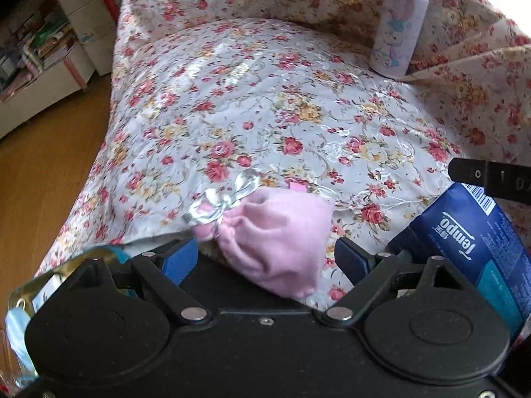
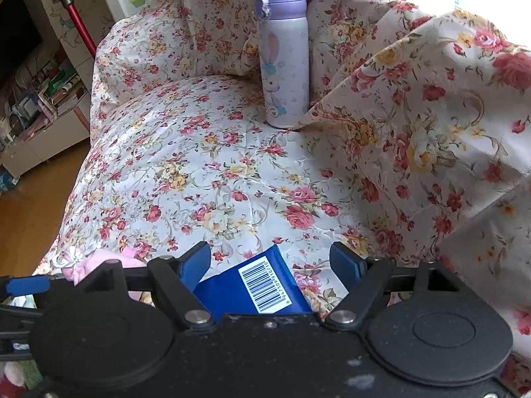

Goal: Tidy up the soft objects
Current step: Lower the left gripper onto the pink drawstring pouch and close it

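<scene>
A pink velvet pouch [image 1: 275,238] with a silver bow [image 1: 225,199] lies on the floral-covered seat [image 1: 265,106], between the jaws of my left gripper [image 1: 265,258], which is open around it. A blue Tempo tissue pack [image 1: 464,242] lies to its right. In the right wrist view the tissue pack [image 2: 259,285] lies between the jaws of my right gripper [image 2: 270,262], which is open. The pink pouch [image 2: 99,265] shows at the left there. A finger of the right gripper [image 1: 491,179] shows in the left wrist view.
A purple and white bottle [image 2: 285,59] stands upright at the back of the seat, against the folded floral cover [image 2: 431,132]. It also shows in the left wrist view [image 1: 401,23]. Wooden floor [image 1: 43,152] and a cluttered shelf [image 1: 39,43] lie to the left.
</scene>
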{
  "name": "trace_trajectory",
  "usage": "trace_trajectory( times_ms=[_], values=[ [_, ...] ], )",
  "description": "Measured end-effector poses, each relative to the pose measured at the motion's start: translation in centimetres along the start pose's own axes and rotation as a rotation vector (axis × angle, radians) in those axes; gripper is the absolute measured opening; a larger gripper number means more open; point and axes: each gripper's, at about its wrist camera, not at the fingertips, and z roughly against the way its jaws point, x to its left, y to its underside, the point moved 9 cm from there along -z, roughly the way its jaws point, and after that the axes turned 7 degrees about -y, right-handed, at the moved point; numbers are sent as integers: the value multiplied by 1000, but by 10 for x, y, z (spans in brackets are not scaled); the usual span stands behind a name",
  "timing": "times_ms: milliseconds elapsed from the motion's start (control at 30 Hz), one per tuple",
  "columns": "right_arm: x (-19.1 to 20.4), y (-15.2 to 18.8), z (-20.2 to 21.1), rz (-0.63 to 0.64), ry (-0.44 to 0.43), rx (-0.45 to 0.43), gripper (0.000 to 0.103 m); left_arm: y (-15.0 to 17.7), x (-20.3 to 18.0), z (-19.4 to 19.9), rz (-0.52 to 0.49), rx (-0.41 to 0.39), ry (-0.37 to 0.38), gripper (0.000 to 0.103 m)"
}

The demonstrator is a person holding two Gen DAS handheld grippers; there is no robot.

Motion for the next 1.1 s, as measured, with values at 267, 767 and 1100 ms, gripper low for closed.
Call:
trace_trajectory(
  times_ms=[267, 767, 1100],
  values=[
    [-4, -1, -3, -31, -14, 5, 79, -2, -11, -28, -49, 60, 0, 87],
    [-10, 2, -13, -73, -10, 38, 79, -5, -18, -60, -95, 112, -64, 94],
    [-10, 2, -19, -79, -9, 53, 80, -9, -19, -64, -89, 117, -56, 96]
  ],
)
